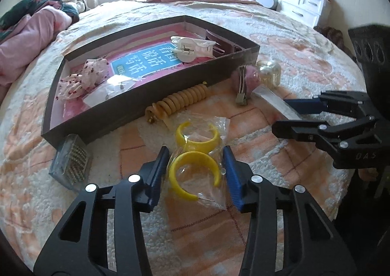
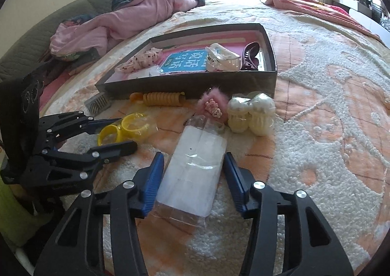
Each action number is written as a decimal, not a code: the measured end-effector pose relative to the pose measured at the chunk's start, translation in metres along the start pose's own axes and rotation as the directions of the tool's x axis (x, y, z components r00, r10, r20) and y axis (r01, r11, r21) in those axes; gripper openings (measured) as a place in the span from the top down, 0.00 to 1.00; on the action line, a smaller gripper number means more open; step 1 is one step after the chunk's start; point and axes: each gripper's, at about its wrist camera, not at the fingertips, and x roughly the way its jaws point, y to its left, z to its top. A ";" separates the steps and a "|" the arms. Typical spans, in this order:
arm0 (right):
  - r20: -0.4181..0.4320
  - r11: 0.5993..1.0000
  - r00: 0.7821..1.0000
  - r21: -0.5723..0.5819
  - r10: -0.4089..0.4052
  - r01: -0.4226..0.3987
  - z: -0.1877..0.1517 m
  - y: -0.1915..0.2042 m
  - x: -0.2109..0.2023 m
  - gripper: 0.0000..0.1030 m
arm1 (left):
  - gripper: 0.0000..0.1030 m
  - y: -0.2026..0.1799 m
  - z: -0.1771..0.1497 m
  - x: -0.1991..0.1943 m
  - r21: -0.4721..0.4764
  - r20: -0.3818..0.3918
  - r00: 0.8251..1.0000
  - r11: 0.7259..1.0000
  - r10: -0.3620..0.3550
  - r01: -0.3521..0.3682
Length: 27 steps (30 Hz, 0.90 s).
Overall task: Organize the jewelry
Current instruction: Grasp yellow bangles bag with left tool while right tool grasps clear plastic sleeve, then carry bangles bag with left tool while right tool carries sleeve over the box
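A clear bag with two yellow hoop earrings point(image 1: 195, 161) lies on the bed blanket, between the open fingers of my left gripper point(image 1: 196, 157); the bag also shows in the right wrist view point(image 2: 126, 129). A clear packet with a white card point(image 2: 195, 168) lies between the open fingers of my right gripper point(image 2: 192, 165). Neither gripper is closed on its item. A dark shallow box point(image 1: 121, 105) holds a white hair claw point(image 1: 187, 49), a floral scrunchie point(image 1: 82, 78), a maroon claw clip point(image 2: 251, 56) and small packets.
In front of the box lie an orange coil hair tie point(image 1: 180, 100), a pink fluffy clip point(image 2: 214, 105), pearl-coloured bow pieces point(image 2: 253, 115) and a small studded clear case point(image 1: 70, 161). Pink bedding point(image 2: 117, 24) is heaped at the far side.
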 end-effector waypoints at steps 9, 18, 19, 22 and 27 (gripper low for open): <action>0.043 1.000 0.999 0.004 0.001 -0.001 -0.003 -0.001 -0.014 0.61 | 0.66 0.007 0.003 -0.014 -0.056 0.053 0.998 0.998 -0.024 0.027; 0.087 1.000 0.996 -0.015 0.018 -0.016 0.004 0.006 -0.026 0.62 | 0.66 0.017 0.006 -0.030 -0.104 0.107 0.994 0.994 -0.021 0.032; 0.088 1.000 0.996 -0.017 0.019 -0.017 0.005 0.008 -0.026 0.62 | 0.66 0.019 0.007 -0.032 -0.110 0.115 0.993 0.993 -0.015 0.028; 0.089 0.999 0.996 -0.027 0.023 -0.021 0.010 0.012 -0.025 0.62 | 0.66 0.025 0.008 -0.036 -0.136 0.132 0.991 0.990 -0.007 0.025; 0.090 0.998 0.995 -0.056 0.036 -0.031 0.017 0.022 -0.020 0.62 | 0.66 0.035 0.010 -0.044 -0.170 0.154 0.988 0.985 0.016 0.010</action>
